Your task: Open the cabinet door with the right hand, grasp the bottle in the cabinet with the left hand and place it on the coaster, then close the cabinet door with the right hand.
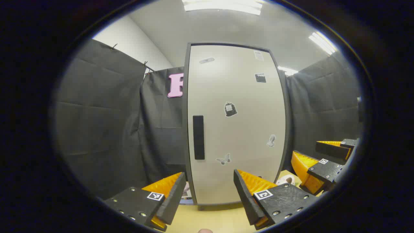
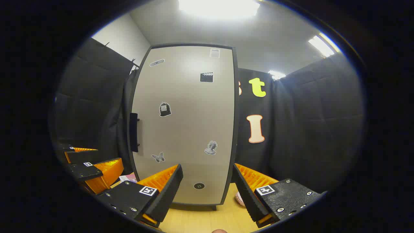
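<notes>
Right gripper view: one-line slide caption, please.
Open right gripper faces the shut beige sticker-dotted cabinet door, its black bar handle at the left edge.

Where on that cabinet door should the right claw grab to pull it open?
Probably the dark vertical handle near the door's left edge. It stands off the cabinet door on small posts, so the right claw, now open and facing the door, could likely come straight on with one finger on each side of the bar, then pull. The stickers offer no grip.

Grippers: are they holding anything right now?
No. The left gripper and right gripper are both open and empty, facing the closed cabinet door.
</notes>
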`<state>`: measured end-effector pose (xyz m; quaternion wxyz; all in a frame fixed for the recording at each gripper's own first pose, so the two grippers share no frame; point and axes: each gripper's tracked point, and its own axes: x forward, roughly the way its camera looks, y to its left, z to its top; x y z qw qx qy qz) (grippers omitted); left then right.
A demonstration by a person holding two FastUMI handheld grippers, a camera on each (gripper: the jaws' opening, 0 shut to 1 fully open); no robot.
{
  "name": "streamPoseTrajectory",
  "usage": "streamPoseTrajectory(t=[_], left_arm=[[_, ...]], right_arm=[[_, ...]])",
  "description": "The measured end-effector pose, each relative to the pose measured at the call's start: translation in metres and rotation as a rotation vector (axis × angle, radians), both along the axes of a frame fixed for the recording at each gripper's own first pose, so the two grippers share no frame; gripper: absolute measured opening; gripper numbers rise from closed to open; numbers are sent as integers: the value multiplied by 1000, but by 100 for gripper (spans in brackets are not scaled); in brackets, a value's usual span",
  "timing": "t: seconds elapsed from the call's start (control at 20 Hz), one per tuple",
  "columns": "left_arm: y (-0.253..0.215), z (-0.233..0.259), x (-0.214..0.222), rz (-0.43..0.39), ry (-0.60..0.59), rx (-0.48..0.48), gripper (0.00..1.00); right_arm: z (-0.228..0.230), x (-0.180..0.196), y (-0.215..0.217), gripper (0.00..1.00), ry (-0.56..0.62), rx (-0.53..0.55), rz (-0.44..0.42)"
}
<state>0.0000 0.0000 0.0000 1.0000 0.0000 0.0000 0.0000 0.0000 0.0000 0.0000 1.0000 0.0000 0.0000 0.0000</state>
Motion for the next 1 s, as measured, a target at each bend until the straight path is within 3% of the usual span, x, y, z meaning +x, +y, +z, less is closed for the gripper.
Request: streamPoseTrajectory(t=[0.1,0.15,0.4,0.6,0.65,0.9,1.0], left_arm=[[-2,2,-8,-3,0,9,85],[-1,5,-10,0,-5,15,80],[3,7,-15,2,-18,29,89],[-1,4,-15,-25,-30,40,89],[0,4,-16,-25,-27,30,85],[3,3,-17,-22,-36,24,85],[1,-2,-15,-25,-29,19,80]], right_arm=[[-2,-8,0,95,8,-19,22],[0,-11,2,95,2,-7,36],[-3,-17,6,95,9,78,68],[-3,-16,1,95,15,73,56],[-2,-17,-2,95,14,70,45],[5,-19,-9,95,-26,141,23],[-1,-16,-7,95,-11,129,32]])
